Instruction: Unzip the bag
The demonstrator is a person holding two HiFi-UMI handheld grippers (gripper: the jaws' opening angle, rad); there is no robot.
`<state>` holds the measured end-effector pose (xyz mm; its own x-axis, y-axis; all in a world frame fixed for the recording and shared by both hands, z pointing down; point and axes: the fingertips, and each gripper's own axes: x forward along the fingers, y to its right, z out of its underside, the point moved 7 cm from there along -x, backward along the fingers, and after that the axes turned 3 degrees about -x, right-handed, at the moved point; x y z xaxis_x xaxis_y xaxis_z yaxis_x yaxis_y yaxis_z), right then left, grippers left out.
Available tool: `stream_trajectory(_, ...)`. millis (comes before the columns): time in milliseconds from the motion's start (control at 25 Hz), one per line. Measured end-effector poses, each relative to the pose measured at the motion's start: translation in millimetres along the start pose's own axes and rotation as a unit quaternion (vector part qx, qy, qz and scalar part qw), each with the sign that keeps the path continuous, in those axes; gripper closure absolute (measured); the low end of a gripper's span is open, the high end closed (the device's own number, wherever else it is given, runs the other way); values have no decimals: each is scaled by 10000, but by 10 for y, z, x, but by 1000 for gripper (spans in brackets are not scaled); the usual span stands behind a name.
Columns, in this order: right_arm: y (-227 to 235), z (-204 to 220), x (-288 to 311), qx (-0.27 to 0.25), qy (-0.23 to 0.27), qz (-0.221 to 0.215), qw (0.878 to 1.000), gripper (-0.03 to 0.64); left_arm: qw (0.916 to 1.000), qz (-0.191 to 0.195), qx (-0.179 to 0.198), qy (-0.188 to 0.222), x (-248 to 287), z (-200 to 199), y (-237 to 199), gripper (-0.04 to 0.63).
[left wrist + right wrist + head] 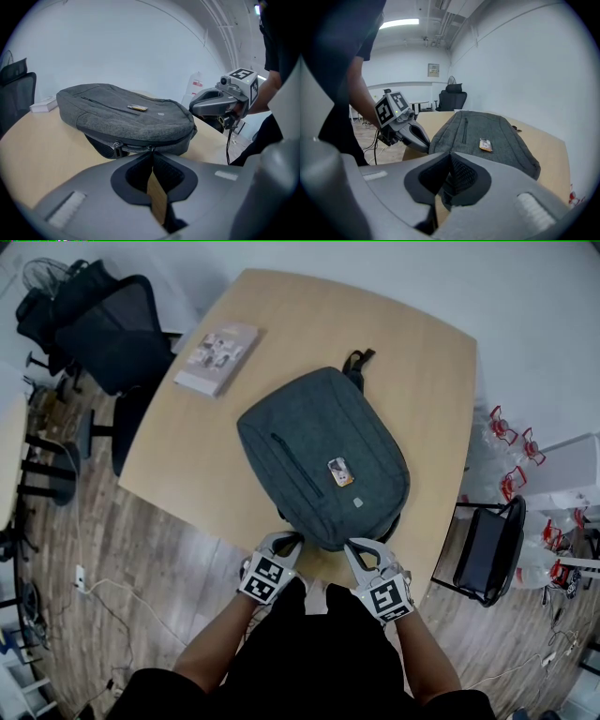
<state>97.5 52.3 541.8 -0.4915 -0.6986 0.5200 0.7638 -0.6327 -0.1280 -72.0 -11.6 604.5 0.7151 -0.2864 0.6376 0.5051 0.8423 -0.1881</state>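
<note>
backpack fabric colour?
Dark heathered grey backpack, with a small tan label on the front. It shows best in the head view.

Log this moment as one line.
bag: on table, zipped | left gripper: shut, at zipper pull | right gripper: shut, at bag edge

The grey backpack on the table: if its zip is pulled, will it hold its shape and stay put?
The backpack looks soft: its cloth droops at the edges, so it would probably fold where pulled. It lies flat and thin, so it is likely light and may slide on the smooth table. Rolling or tipping seems unlikely.
</note>
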Motion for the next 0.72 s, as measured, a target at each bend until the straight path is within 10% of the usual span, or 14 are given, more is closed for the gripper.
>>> stream_trajectory(80, -8, 25, -32, -548, -122, -267, 9981, 610, 10000, 31, -82, 36, -5, 6, -4, 568)
stream_trajectory(160, -3, 74, -23, -1034, -342, -679, 9917, 389, 9998, 62, -155, 58, -12, 11, -13, 568)
stream_trajectory(480, 33, 168, 134, -2216, -910, -1389, 9609, 353, 9997, 47, -225, 32, -18, 2, -12, 568)
stream_trajectory(720, 44, 217, 223, -2582, -1124, -1509, 9476, 453, 9999, -100, 108, -29, -17, -27, 39, 569)
